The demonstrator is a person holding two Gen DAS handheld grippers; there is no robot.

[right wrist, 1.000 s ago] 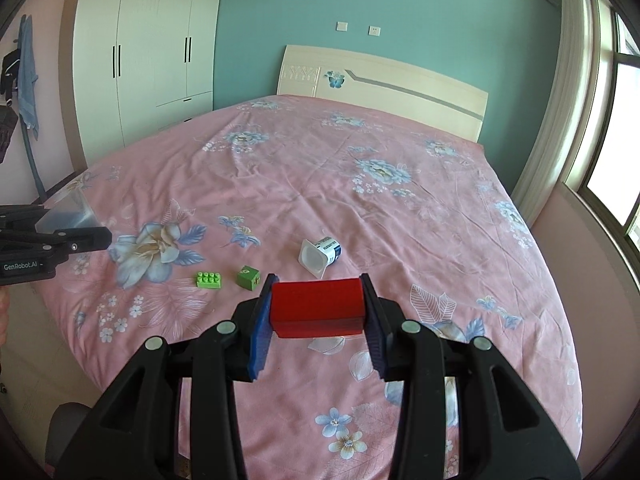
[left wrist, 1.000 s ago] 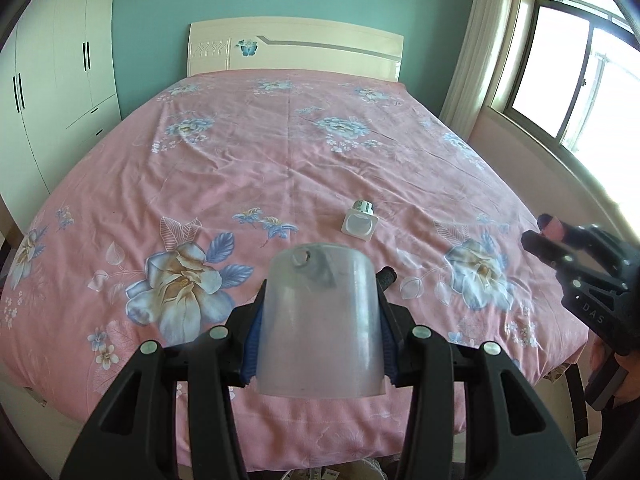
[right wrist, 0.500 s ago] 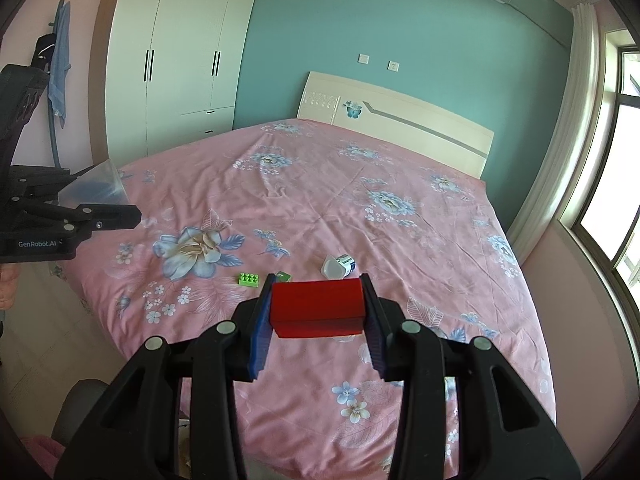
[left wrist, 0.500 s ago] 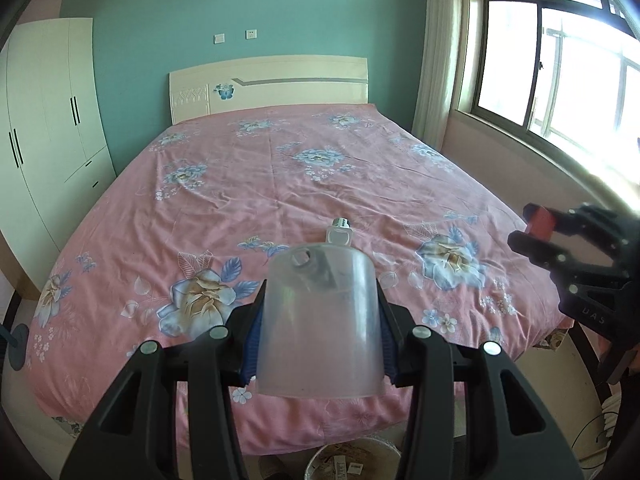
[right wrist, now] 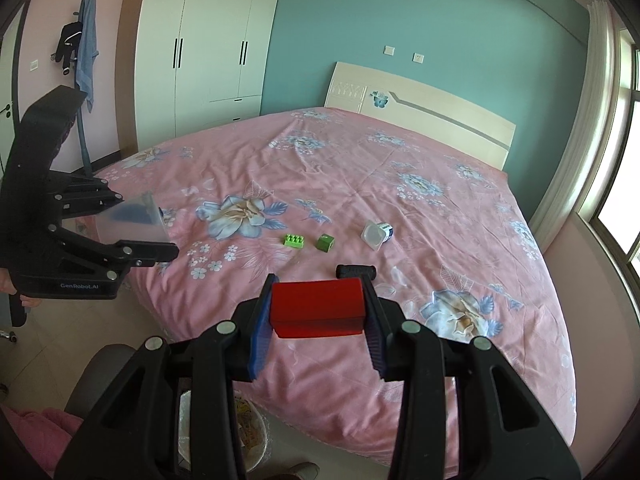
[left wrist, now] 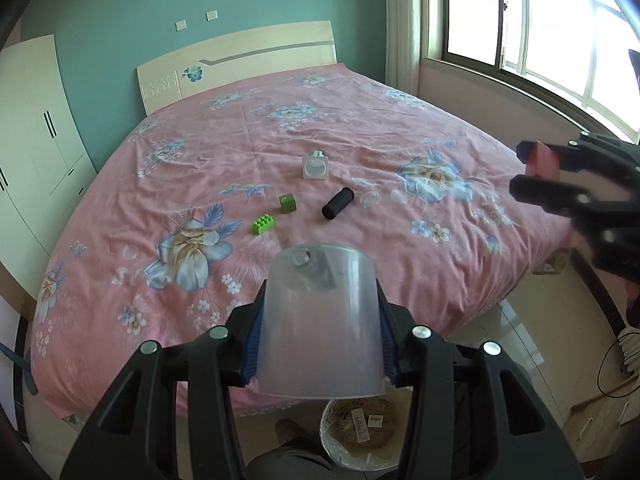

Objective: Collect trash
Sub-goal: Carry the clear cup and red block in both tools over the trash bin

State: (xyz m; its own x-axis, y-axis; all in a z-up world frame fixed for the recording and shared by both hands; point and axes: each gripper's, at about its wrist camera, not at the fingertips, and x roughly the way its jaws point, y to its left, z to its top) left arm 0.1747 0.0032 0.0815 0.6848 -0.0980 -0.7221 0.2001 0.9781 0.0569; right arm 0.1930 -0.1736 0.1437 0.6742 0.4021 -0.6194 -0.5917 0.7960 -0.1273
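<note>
My left gripper (left wrist: 320, 344) is shut on a clear plastic cup (left wrist: 320, 320), held above the foot of the bed; it also shows in the right wrist view (right wrist: 132, 222). My right gripper (right wrist: 318, 316) is shut on a red block (right wrist: 316, 308), seen from the left wrist view (left wrist: 540, 160). A waste bin (left wrist: 360, 428) lined with a bag stands on the floor below both grippers (right wrist: 244, 428). On the pink bedspread (left wrist: 360, 112) lie a yogurt cup (left wrist: 316, 166), a black cylinder (left wrist: 338, 204), a green cube (left wrist: 288, 203) and a green brick (left wrist: 263, 224).
A white wardrobe (right wrist: 204, 52) stands left of the bed. A window (left wrist: 540, 32) and low wall run along the right side. A headboard (right wrist: 424, 116) is at the far end. Cables (left wrist: 620, 360) lie on the floor at right.
Both grippers have pulled back and risen from the bed, keeping their objects. The waste bin has come into view below them, and more of the bed's items show.
</note>
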